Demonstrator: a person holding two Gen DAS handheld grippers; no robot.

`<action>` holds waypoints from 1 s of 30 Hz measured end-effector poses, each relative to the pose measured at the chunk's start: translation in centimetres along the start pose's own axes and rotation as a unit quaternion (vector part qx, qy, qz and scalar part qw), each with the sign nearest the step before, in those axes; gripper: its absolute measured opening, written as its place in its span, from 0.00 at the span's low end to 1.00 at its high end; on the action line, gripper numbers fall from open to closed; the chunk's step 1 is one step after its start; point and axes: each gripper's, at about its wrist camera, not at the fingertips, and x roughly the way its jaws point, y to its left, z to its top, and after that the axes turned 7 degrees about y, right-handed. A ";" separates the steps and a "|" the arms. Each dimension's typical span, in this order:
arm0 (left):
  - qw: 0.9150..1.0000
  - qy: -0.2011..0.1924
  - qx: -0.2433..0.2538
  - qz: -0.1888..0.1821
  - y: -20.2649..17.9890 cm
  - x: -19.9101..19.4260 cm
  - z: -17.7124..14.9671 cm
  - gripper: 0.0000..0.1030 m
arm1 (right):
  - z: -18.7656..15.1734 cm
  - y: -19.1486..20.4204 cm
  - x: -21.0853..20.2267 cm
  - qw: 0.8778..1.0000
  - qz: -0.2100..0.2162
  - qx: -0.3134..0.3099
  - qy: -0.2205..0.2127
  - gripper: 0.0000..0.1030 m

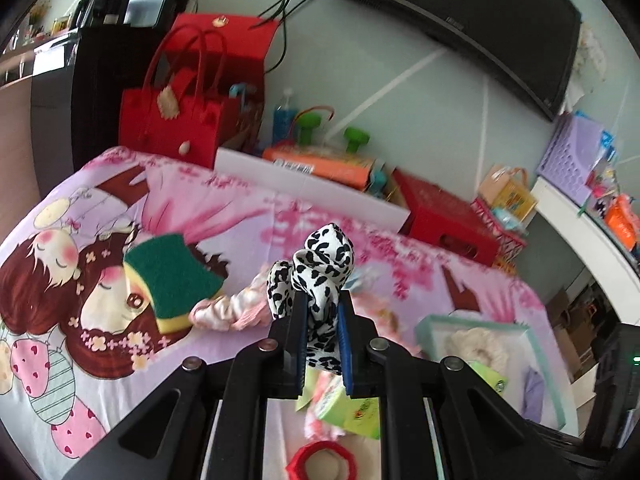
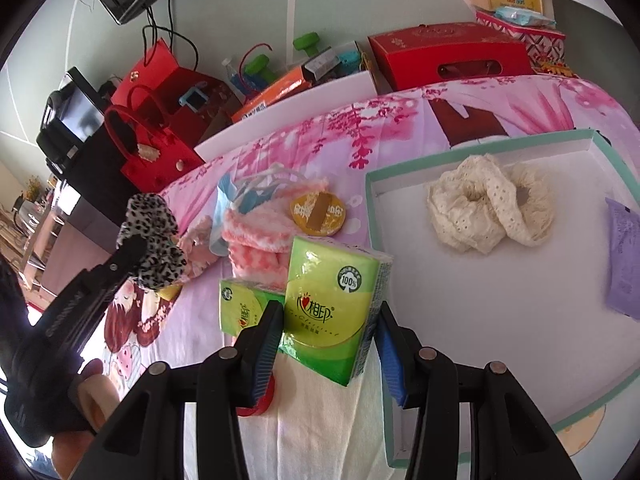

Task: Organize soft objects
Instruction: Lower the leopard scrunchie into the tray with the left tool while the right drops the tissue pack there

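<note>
Left wrist view: left claw (image 1: 320, 320) angled downward, clamped tight on black-and-white spotted scrunchie (image 1: 316, 276) above bedsheet (image 1: 248, 216).

Bed under a pink cartoon-print sheet (image 1: 248, 216)

On it lie a green-and-yellow sponge (image 1: 172, 280), a heap of pink fluffy cloth (image 2: 256, 236), a green tissue pack (image 2: 240, 308), a round gold disc (image 2: 318, 210) and a shallow mint-rimmed box (image 2: 480, 142).
</note>
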 end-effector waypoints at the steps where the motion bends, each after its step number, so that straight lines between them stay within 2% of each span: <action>1: 1.000 -0.008 0.001 -0.009 -0.2 -0.4 0.0 0.13 | 0.1 0.0 -0.1 1.000 -0.001 0.001 -0.002 0.47; 6: 0.998 -0.041 0.017 -0.036 -1.6 -1.9 0.1 0.13 | 0.3 -0.8 -0.9 1.000 -0.004 0.013 -0.015 0.47; 9: 0.997 -0.040 0.021 -0.056 -2.6 -2.1 -0.1 0.13 | 0.4 -1.3 -1.3 1.000 -0.008 0.020 -0.022 0.47; 11: 0.996 -0.029 0.031 -0.072 -3.7 -1.9 -0.4 0.13 | 0.4 -1.8 -1.7 0.999 -0.013 0.027 -0.026 0.47; 15: 0.994 -0.018 0.076 -0.075 -6.6 -1.4 -1.4 0.13 | 0.6 -3.6 -2.3 0.998 -0.020 0.054 -0.033 0.47; 20: 0.990 0.008 0.105 -0.089 -9.3 -0.6 -2.8 0.13 | 0.6 -6.8 -3.3 0.994 -0.036 0.096 -0.042 0.47; 23: 0.986 0.034 0.120 -0.111 -11.1 0.2 -3.9 0.14 | 0.5 -8.9 -4.2 0.989 -0.059 0.122 -0.051 0.47; 30: 0.974 0.067 0.186 -0.110 -15.3 1.7 -6.6 0.14 | 0.2 -13.8 -5.8 0.977 -0.090 0.183 -0.064 0.47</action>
